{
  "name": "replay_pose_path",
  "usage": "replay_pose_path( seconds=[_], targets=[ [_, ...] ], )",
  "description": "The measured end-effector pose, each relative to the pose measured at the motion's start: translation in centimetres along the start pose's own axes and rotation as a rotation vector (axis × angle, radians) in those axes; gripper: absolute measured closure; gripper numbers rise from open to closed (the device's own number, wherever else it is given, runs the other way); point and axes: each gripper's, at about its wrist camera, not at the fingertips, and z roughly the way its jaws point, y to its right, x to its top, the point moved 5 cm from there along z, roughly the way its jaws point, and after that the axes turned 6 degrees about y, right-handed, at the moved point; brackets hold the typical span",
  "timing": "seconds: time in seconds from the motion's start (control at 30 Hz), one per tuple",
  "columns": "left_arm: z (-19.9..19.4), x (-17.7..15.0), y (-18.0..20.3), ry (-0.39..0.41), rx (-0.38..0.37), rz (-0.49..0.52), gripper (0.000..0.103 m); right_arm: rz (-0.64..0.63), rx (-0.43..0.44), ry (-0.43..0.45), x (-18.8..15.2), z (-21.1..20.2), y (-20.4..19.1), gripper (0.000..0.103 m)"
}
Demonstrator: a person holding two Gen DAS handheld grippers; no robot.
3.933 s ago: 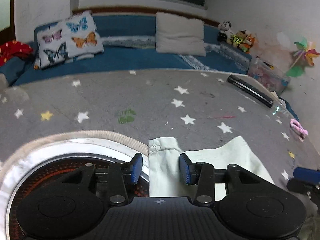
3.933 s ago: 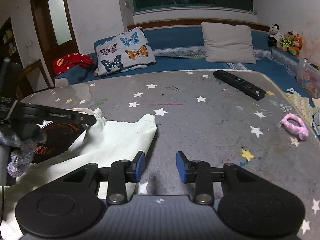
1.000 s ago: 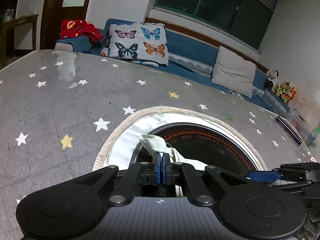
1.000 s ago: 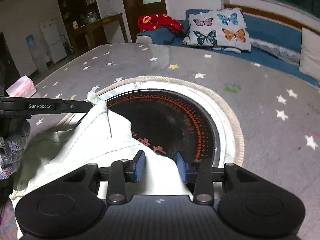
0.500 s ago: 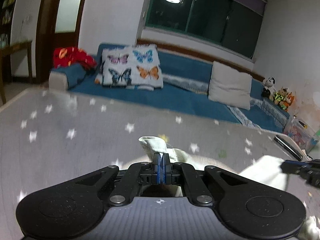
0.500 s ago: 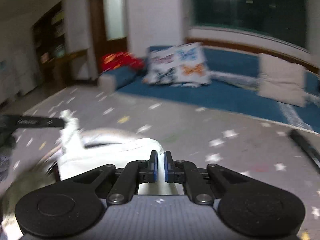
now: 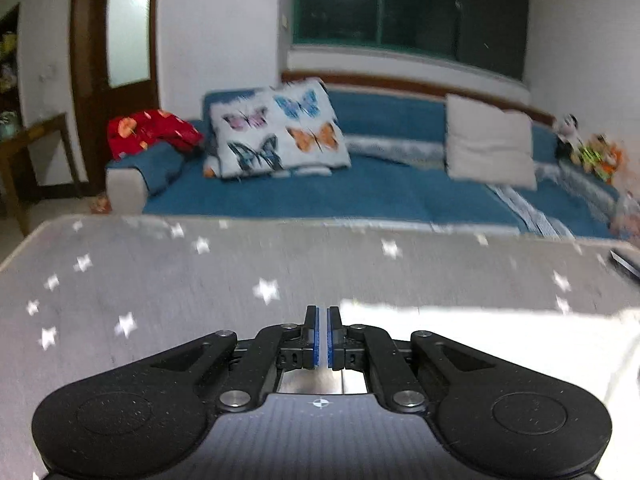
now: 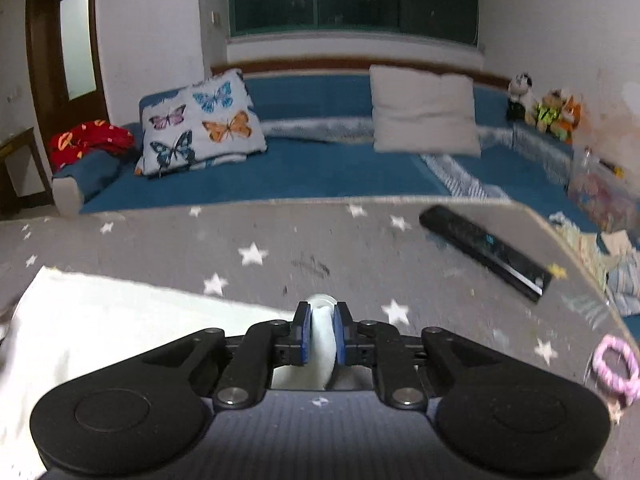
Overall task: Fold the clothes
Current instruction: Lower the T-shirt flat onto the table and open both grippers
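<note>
L gripper (image 7: 322,338) level, jaws nearly closed, thin gap. R gripper (image 8: 322,336) level, jaws pinched on cloth (image 8: 322,332), pointing far.

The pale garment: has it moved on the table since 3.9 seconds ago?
Yes. The pale garment now lies spread to the left of the black remote; earlier it lay bunched further left, beside the round stove plate.
</note>
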Motion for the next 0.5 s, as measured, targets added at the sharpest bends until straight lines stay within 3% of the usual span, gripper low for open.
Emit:
replay_pose_path(
  seconds=[0.13, 0.27, 0.5],
  targets=[
    [-1.2, -2.1, 0.0, -0.045, -0.074, 0.001, 0.091, -0.013, 0.057, -0.049, -0.7, -0.9, 0.4, 0.068],
    [-2.8, -4.1, 0.5, -0.075, -0.110, 0.037, 0.076, 0.039, 0.143, -0.118, -1.6, -2.7, 1.1, 0.068],
    [-7.4, -7.0, 0.4, -0.086, -0.158, 0.096, 0.067, 0.015, 0.207, -0.209, -5.4, -8.8, 2.5, 0.067]
  ],
)
